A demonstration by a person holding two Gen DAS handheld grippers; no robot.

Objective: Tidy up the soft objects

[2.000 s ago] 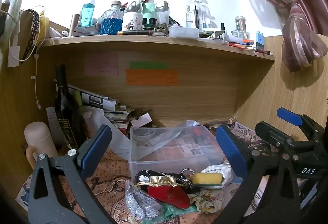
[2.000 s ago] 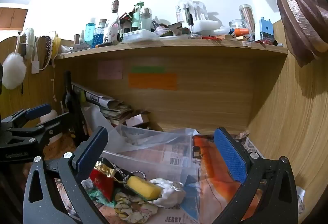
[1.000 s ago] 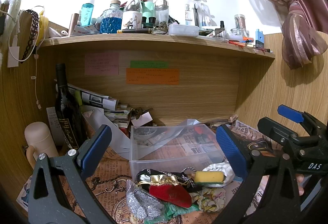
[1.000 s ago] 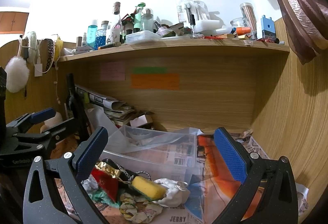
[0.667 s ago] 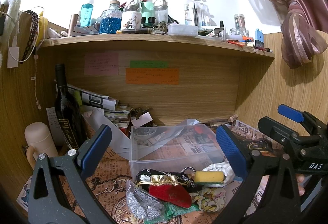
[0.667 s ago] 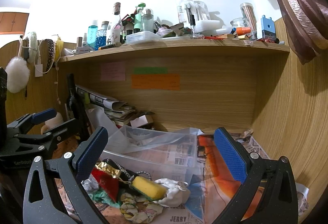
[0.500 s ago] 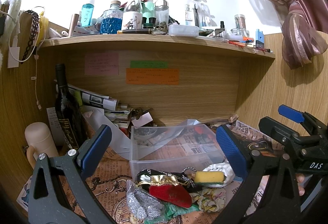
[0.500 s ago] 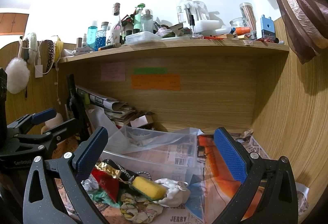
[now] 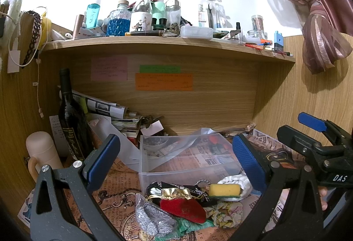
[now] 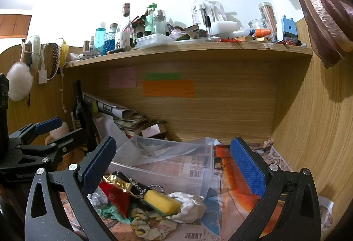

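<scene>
A pile of soft things lies on the papered desk in front of a clear plastic bin (image 9: 187,161): a yellow sponge (image 9: 224,189), a red pouch with gold trim (image 9: 182,208), a silver mesh pouch (image 9: 152,216), a floral scrunchie (image 9: 225,214), a white cloth (image 9: 236,180). The sponge (image 10: 162,199), red pouch (image 10: 114,197) and bin (image 10: 167,166) also show in the right wrist view. My left gripper (image 9: 176,163) is open and empty above the pile. My right gripper (image 10: 172,163) is open and empty, to the right of the left one.
A dark wine bottle (image 9: 70,117), a beige flask (image 9: 42,152) and stacked newspapers (image 9: 103,106) stand at the back left. A wooden shelf (image 9: 167,42) crowded with bottles hangs overhead. Wooden walls close in the left and right sides. A curtain (image 9: 320,27) hangs at the right.
Both grippers have barely moved, with only a slight drift of view. Both stay open and empty, and the pile is unchanged.
</scene>
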